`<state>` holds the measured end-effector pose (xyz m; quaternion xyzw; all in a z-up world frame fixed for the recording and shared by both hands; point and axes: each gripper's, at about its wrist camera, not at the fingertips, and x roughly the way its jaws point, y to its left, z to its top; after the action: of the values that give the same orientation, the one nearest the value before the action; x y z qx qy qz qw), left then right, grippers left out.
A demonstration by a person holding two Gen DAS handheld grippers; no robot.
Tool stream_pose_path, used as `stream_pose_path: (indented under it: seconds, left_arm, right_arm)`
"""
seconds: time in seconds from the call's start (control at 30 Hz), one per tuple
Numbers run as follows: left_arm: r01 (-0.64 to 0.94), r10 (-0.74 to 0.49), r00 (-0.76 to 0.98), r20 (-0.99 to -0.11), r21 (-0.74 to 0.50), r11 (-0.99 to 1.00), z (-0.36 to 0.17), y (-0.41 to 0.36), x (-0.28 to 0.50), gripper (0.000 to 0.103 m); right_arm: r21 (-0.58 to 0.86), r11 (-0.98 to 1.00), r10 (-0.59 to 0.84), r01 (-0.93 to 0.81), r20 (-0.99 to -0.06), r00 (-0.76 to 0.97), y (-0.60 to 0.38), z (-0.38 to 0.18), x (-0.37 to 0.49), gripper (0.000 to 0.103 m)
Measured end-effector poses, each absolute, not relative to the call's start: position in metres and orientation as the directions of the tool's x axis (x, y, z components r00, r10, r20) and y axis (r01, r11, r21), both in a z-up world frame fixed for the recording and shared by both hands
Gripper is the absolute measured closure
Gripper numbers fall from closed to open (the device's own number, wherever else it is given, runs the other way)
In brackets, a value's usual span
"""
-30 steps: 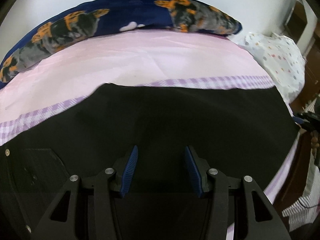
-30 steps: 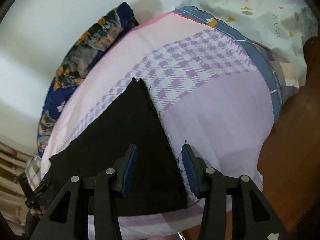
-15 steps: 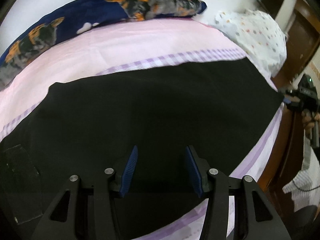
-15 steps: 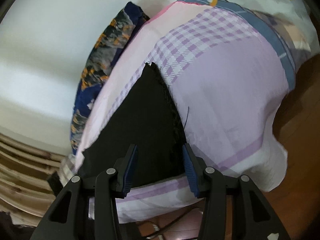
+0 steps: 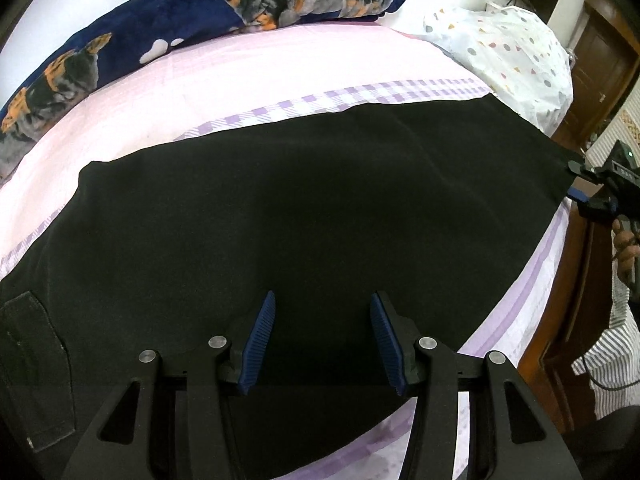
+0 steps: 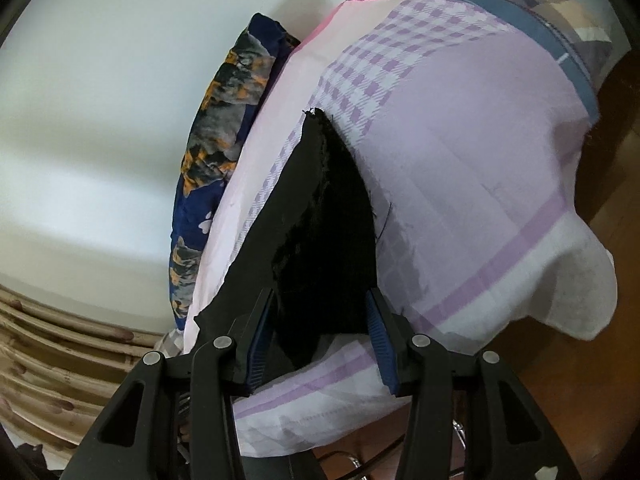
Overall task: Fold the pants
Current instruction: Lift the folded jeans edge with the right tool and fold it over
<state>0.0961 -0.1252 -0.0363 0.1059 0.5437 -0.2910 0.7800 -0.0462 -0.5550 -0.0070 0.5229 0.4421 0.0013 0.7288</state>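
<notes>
1. Broadly, the bed [image 5: 240,80] carries the black pants [image 5: 300,208], spread flat.
2. Pants look soft and limp; best pinched at the hem corner [image 6: 316,120].
3. Left claw [image 5: 322,336] gapes empty above them; right claw [image 6: 316,340] gapes around the hem.
</notes>
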Motion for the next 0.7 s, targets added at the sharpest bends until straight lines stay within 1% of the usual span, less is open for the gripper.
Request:
stream_pose_path:
  seconds: [0.13, 0.3, 0.43, 0.57, 0.7]
  left_arm:
    - [0.568, -0.344, 0.241, -0.907, -0.155, 0.808, -0.037, -0.125, 0.096, 0.051]
    - [0.564, -0.359, 0.241, -0.902, -0.171, 0.808, -0.036, -0.123, 0.097, 0.048]
    - [0.573, -0.360, 0.249, -0.899, -0.163, 0.803, -0.036, -0.124, 0.095, 0.047]
    - [0.573, -0.366, 0.254, -0.895, -0.166, 0.802, -0.037, -0.123, 0.094, 0.047]
    - [0.572, -0.378, 0.258, -0.889, -0.175, 0.801, -0.038, -0.122, 0.093, 0.046]
  right_arm:
    - [0.761, 0.444, 0.451, 0.473, -0.646, 0.616, -0.550, -0.003, -0.055, 0.059]
    - [0.764, 0.456, 0.475, 0.456, -0.643, 0.601, -0.535, 0.000, -0.064, 0.059]
    - [0.741, 0.484, 0.466, 0.465, -0.668, 0.580, -0.522, -0.006, -0.054, 0.060]
    - [0.723, 0.496, 0.426, 0.481, -0.685, 0.590, -0.525, -0.005, -0.044, 0.059]
    - [0.688, 0.515, 0.354, 0.511, -0.714, 0.605, -0.538, -0.002, -0.041, 0.060]
